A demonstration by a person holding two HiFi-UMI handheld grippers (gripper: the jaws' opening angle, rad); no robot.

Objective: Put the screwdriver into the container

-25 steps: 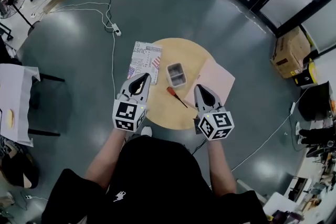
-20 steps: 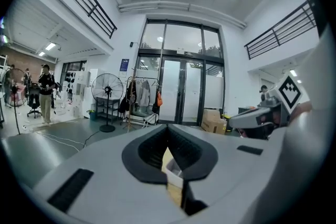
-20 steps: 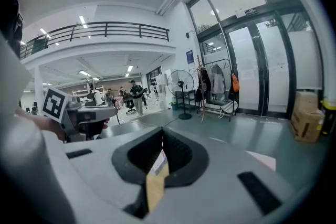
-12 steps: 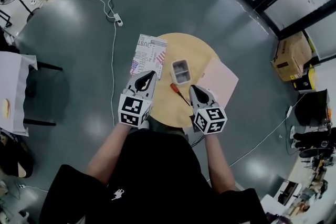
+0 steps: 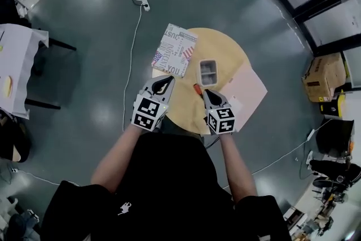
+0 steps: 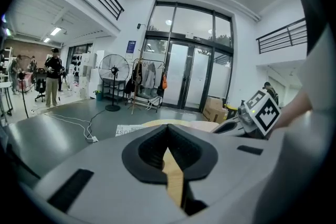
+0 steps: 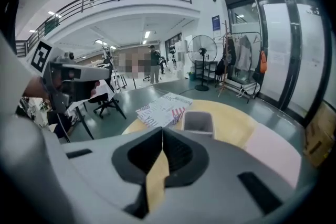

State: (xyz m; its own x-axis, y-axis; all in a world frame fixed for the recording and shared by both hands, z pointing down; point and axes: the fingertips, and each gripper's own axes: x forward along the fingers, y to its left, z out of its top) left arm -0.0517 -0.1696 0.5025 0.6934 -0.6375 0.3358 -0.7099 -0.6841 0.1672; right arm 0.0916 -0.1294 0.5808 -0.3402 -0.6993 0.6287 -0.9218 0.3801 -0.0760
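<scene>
In the head view the screwdriver [image 5: 197, 88] lies on the round wooden table [image 5: 225, 51]. Only its red handle shows, just left of my right gripper [image 5: 206, 93], which hides the shaft. The grey open container [image 5: 207, 72] stands just beyond it, and the right gripper view has this container [image 7: 199, 122] straight ahead. Over the table's near left edge hangs my left gripper [image 5: 168, 80]. Both grippers are shut with nothing between the jaws, as seen at the left gripper [image 6: 167, 126] and the right gripper [image 7: 161, 128].
A printed magazine [image 5: 175, 57] lies on the table's far left, overhanging the edge. A pink sheet [image 5: 245, 90] covers the right side. A cable and power strip [image 5: 145, 6] run over the grey floor. A side table [image 5: 14, 73] stands at left.
My right gripper has moved left over the screwdriver, now covering its shaft. The left gripper stays at the near left edge. The head view has shifted, so the table sits higher.
</scene>
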